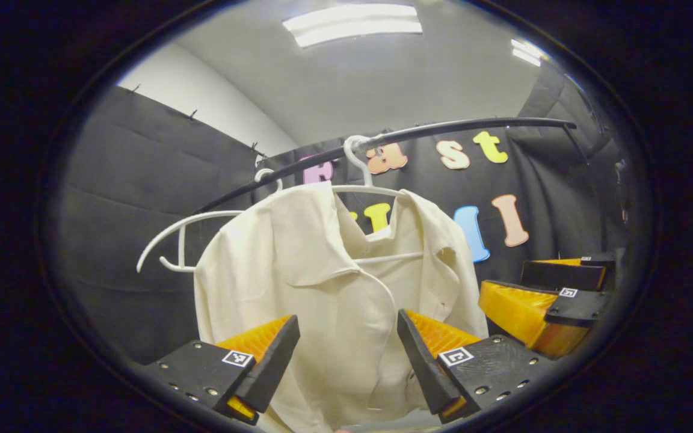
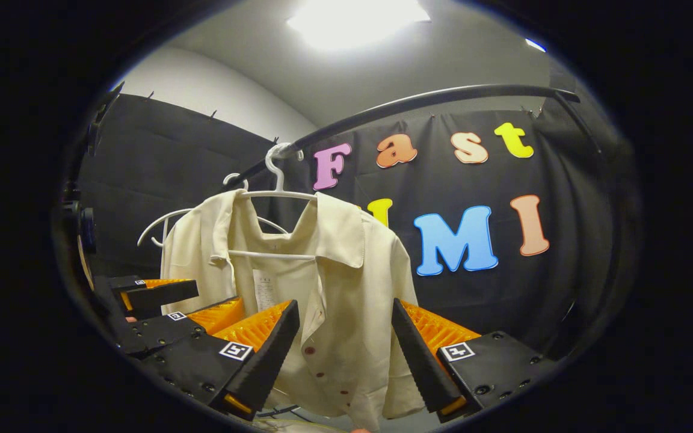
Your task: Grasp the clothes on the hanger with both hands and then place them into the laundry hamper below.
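A: Nearest the lens in the left gripper view, what do you get?

B: The left gripper (image 1: 348, 355), fingers spread wide with nothing between them. The cream shirt (image 1: 334, 282) hangs beyond the gap, and I cannot tell whether either finger touches the cloth.

A: And the right gripper view?

B: Much the same. The right gripper (image 2: 341, 352) is spread wide and empty, framing the lower front of the shirt (image 2: 346, 288), whose dark buttons run down its placket.

A: Where is the shirt exactly?

B: On a white hanger (image 1: 363, 180) whose hook sits over a dark rail (image 1: 443, 129), toward 12 o'clock from the fingers in both views. Its collar lies open and the hanger's crossbar shows through the neck. In the right gripper view a label is visible inside, too small to make out.

A: Anything beside it?

B: A second, bare white hanger (image 1: 184, 237) hangs on the same rail at about 9 o'clock from the shirt. At 3 o'clock in the left gripper view the right gripper appears, near the shirt's edge. In the right gripper view the left gripper shows at 8 o'clock.

A: Behind?

B: Black cloth wall, with ceiling lights (image 1: 352, 23) at 12 o'clock.
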`<state>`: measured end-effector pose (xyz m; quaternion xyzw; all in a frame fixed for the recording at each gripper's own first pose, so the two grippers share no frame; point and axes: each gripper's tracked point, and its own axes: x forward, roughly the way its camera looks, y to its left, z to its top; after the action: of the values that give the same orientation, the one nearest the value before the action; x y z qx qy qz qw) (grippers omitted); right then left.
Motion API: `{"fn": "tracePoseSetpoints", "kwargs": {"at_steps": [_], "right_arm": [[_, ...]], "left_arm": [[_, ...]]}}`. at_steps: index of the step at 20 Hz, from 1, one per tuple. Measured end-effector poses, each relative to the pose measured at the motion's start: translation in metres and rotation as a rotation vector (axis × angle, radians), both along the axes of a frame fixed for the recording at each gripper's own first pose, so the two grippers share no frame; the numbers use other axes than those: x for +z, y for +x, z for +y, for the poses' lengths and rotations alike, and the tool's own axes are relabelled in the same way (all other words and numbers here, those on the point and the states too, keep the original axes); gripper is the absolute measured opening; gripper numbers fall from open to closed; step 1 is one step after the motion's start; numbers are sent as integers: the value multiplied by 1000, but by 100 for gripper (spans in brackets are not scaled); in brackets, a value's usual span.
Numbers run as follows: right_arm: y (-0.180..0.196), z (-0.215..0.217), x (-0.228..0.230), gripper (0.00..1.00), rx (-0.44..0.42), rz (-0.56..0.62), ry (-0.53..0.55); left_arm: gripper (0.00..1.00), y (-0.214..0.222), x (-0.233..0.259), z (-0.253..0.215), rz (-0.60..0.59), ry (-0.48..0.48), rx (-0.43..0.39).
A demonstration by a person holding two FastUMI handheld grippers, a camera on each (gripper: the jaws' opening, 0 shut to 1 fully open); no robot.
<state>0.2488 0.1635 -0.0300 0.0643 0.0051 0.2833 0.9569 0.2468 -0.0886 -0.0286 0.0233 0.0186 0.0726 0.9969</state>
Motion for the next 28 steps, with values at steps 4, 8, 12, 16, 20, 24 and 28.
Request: {"fn": "tracePoseSetpoints", "kwargs": {"at_steps": [4, 8, 12, 16, 20, 24, 28], "right_arm": [[20, 25, -4, 97, 57, 6, 18], [34, 43, -8, 96, 84, 7, 28], [50, 60, -8, 95, 109, 7, 40], [64, 77, -7, 95, 115, 5, 48], [75, 88, -10, 95, 86, 36, 69], [83, 94, -12, 91, 46, 77, 80], [95, 94, -16, 47, -19, 124, 63]], "left_arm": [[95, 11, -7, 10, 9, 5, 60], [95, 22, -12, 17, 15, 16, 106], [95, 32, -15, 28, 14, 16, 152], [95, 34, -8, 41, -12, 12, 192], [77, 31, -2, 55, -27, 58, 265], [52, 29, -1, 57, -20, 44, 264], [10, 27, 2, 65, -22, 61, 297]]}}
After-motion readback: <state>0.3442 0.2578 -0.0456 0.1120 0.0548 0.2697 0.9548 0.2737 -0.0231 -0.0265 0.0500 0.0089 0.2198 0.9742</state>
